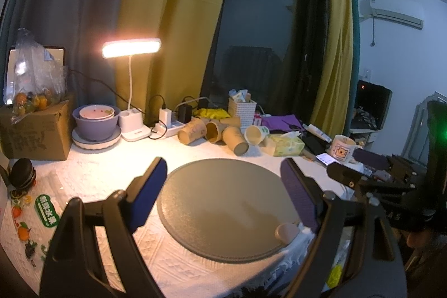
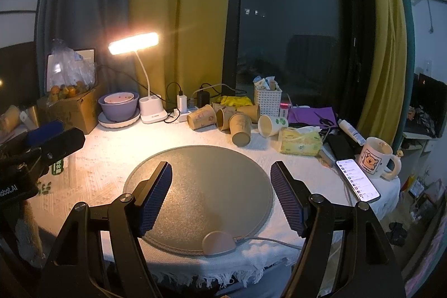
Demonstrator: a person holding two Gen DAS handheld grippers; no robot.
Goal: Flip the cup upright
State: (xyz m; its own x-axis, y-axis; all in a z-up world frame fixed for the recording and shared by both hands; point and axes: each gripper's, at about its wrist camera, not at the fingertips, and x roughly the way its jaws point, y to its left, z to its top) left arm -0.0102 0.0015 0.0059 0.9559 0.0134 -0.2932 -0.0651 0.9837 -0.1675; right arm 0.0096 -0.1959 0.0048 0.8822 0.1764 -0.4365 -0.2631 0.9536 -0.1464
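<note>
Blue-padded jaws on both the left gripper [image 1: 223, 192] and right gripper [image 2: 220, 194] stand released and empty above the round grey mat [image 2: 206, 186]. No step looks begun. Paper cups [image 2: 223, 120] lie tipped in a heap at twelve o'clock, beyond the mat on the bench [image 2: 111, 147]; the next move calls for reaching forward to one. "LOVE" shows on the bear mug [image 2: 374, 157] at two o'clock; other labels are too blurred to read.
</note>
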